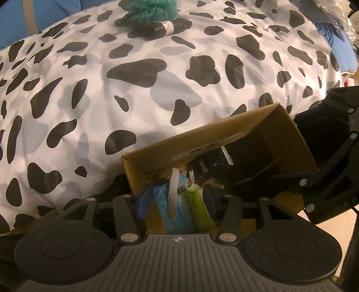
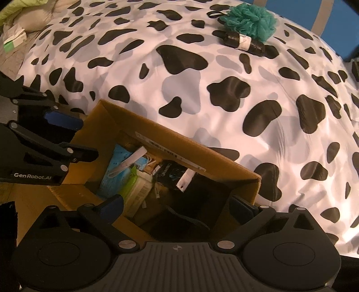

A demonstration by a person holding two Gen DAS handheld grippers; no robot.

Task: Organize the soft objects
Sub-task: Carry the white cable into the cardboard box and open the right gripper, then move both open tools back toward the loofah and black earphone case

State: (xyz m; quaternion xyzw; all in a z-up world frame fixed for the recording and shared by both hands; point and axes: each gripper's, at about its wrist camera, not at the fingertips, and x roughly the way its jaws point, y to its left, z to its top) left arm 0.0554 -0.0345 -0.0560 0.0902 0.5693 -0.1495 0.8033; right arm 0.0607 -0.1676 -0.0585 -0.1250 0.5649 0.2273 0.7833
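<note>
Much of the cardboard box (image 2: pixel 224 167) interior lies dark.

A box (image 2: pixel 224 166) stood against the bed (image 2: pixel 224 101); packets (image 2: pixel 116 175) lay inside, a pouf (image 2: pixel 249 20) far behind it.

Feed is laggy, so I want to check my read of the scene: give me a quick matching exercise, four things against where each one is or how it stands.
Things:
1. teal pompom
2. black roll
3. blue packet
4. right gripper

Places or states:
A. inside the cardboard box
B. jaws wide apart over the box, nothing between them
C. on the spotted blanket, far from the box
D. on the blanket, against the pompom, white band around its middle

Pairs: 1-C, 2-D, 3-A, 4-B
</note>
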